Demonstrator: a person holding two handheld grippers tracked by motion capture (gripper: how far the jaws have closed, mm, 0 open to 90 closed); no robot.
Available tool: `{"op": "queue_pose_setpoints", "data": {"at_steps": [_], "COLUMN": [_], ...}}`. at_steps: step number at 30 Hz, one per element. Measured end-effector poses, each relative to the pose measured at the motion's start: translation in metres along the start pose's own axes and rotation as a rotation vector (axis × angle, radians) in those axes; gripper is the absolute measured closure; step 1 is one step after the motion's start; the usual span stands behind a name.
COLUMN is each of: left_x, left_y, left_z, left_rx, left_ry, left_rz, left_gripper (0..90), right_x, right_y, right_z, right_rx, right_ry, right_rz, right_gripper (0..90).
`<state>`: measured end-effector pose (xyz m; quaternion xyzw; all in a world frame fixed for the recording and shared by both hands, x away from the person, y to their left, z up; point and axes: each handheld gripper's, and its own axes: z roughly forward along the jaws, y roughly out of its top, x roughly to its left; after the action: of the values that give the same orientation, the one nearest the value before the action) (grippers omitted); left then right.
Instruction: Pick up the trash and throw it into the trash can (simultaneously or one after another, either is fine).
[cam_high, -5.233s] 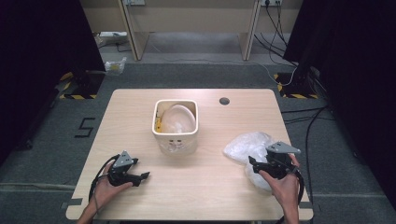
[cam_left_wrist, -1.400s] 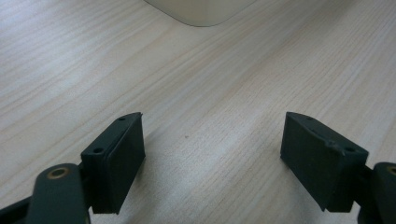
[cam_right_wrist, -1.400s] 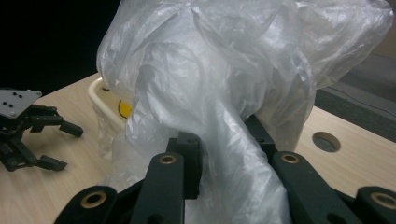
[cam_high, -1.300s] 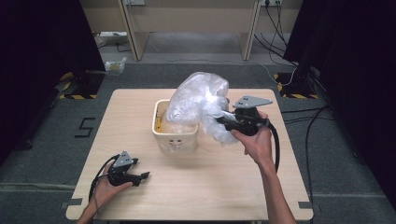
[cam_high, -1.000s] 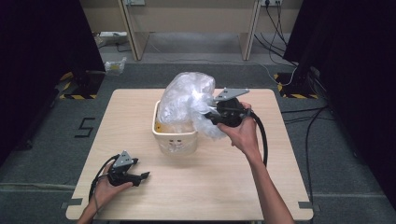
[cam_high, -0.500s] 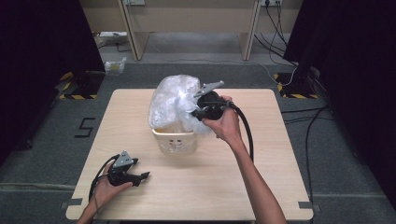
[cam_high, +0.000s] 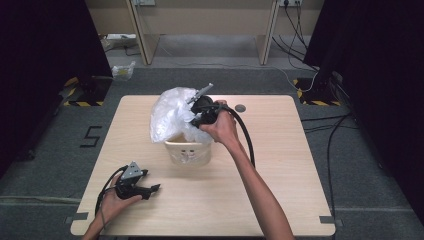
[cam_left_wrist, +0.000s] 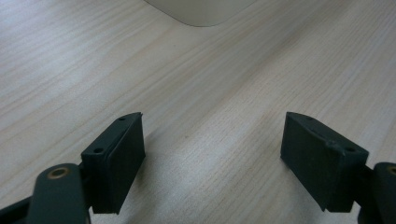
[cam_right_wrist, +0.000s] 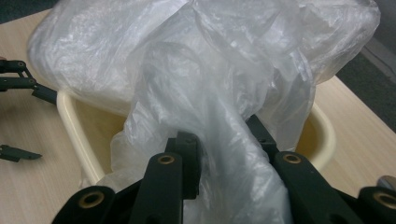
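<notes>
A crumpled clear plastic bag (cam_high: 172, 117) hangs over the cream bin (cam_high: 187, 152) in the middle of the table, and it hides most of the bin's opening. My right gripper (cam_high: 200, 114) is at the bag's right side, just above the bin's far rim, shut on a bunched fold of it. In the right gripper view the plastic bag (cam_right_wrist: 187, 70) runs between the two jaws of the right gripper (cam_right_wrist: 224, 144), with the bin's rim (cam_right_wrist: 70, 121) below. My left gripper (cam_high: 151, 189) lies open on the table at the front left. Bare wood shows between the jaws of the left gripper (cam_left_wrist: 212, 149).
A small dark round disc (cam_high: 240, 107) lies on the table behind and to the right of the bin. The bin's corner (cam_left_wrist: 201, 11) shows ahead of the left gripper. A black cable (cam_high: 247, 140) trails from the right gripper along the forearm. Bare wooden tabletop (cam_high: 280, 175) lies at the right.
My right gripper has carried the bag leftward and slightly down, from beside the bin's right edge to over the bin. The left gripper has not moved.
</notes>
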<state>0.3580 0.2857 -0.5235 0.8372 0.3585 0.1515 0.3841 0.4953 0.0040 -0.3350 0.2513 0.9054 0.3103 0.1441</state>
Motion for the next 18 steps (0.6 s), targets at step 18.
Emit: {"op": "queue_pose_setpoints", "data": {"at_steps": [18], "left_x": [0.0], "left_y": [0.0], "left_z": [0.0], "left_rx": [0.0], "left_ry": [0.001], "left_rz": [0.001], "left_gripper": [20.7], "right_x": [0.005], "right_y": [-0.009], "right_z": [0.065], "right_rx": [0.158], "right_ry": [0.074], "right_rz": [-0.009], "right_gripper": [71.7]}}
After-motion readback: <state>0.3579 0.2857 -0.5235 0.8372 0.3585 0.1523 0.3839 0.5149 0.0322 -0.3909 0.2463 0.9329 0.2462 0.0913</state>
